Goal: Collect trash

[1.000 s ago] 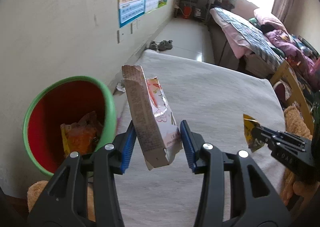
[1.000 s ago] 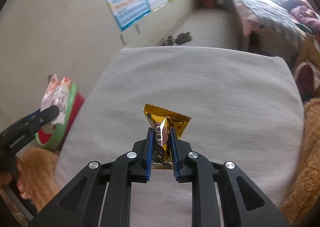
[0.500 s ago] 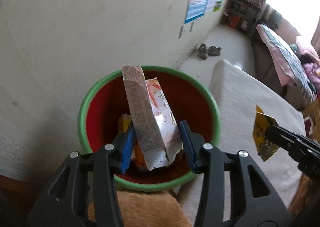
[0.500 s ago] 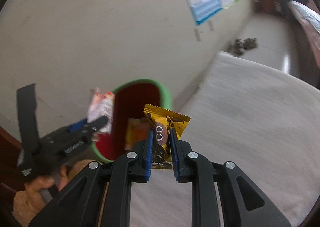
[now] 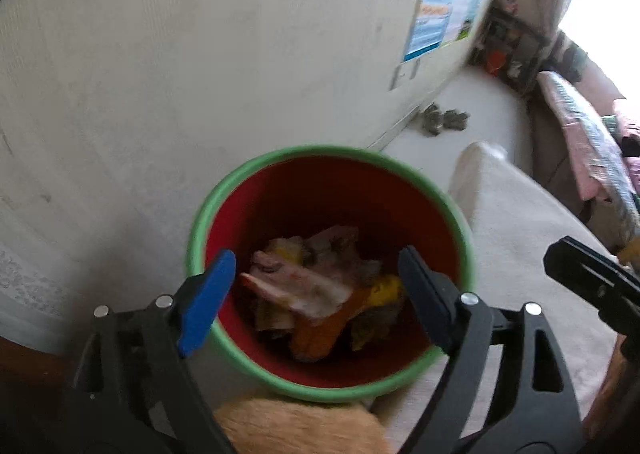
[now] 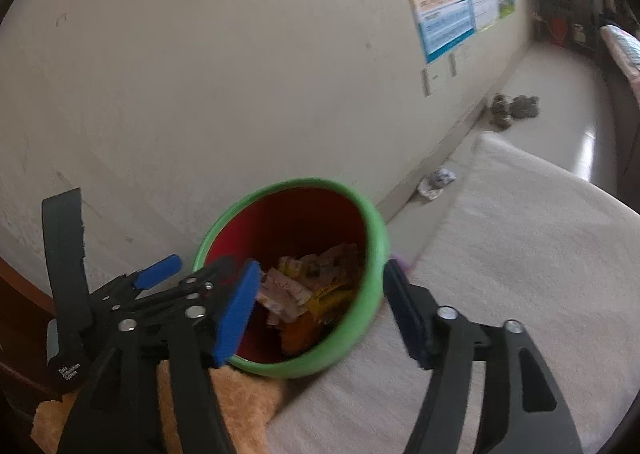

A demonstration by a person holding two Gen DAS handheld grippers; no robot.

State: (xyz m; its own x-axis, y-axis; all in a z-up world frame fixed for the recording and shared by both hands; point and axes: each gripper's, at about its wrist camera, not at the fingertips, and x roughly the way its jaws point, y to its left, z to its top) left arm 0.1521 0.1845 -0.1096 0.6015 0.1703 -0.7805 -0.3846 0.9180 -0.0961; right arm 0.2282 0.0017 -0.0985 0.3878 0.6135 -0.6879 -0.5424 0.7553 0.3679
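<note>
Inside the green-rimmed red bin (image 5: pixel 400 189), crumpled wrappers (image 5: pixel 320 290) lie beneath both opening, empty tools.

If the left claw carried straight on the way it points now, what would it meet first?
Most likely the wrapper pile inside the red bin: the left claw, jaws opening and empty, aims into its mouth. Depth is uncertain.

A lived-in bedroom at home: a bed (image 5: pixel 588 145) with patterned bedding, shoes (image 6: pixel 514 109) on the floor by the wall, a poster (image 6: pixel 448 19), and a cluttered shelf (image 5: pixel 508 53) by the window.
</note>
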